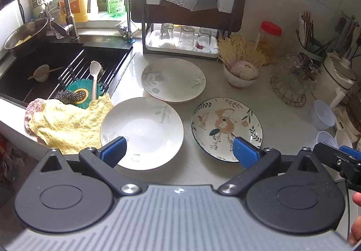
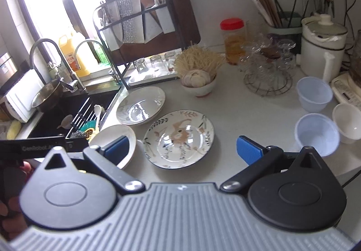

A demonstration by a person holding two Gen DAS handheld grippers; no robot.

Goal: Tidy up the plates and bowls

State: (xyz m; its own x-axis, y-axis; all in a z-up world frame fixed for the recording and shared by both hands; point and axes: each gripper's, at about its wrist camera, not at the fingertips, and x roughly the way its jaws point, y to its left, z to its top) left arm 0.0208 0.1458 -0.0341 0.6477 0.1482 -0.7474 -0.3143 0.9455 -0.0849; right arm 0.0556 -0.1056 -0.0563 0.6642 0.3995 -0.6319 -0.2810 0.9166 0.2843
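Both sets of jaws stand spread wide and hold nothing. Left gripper point(image 1: 179, 150) hangs above the near edge of a white bowl-plate point(image 1: 142, 132) beside a yellow cloth point(image 1: 67, 124). Right gripper point(image 2: 183, 149) hovers over the counter by a rabbit-pattern plate point(image 2: 179, 138). A third leaf-print plate point(image 1: 173, 79) lies behind them, near the sink point(image 1: 45, 70). Three translucent plastic bowls point(image 2: 317, 135) sit apart, to the right.

Each of the 2 cameras sits on a gripper and looks forward and down at the counter point(image 1: 282, 115) from close up. The left view faces more toward the sink point(image 1: 45, 66), the right view more toward the cups point(image 2: 315, 135). Both show the 3 plates point(image 1: 173, 79) and the rack point(image 1: 189, 2).
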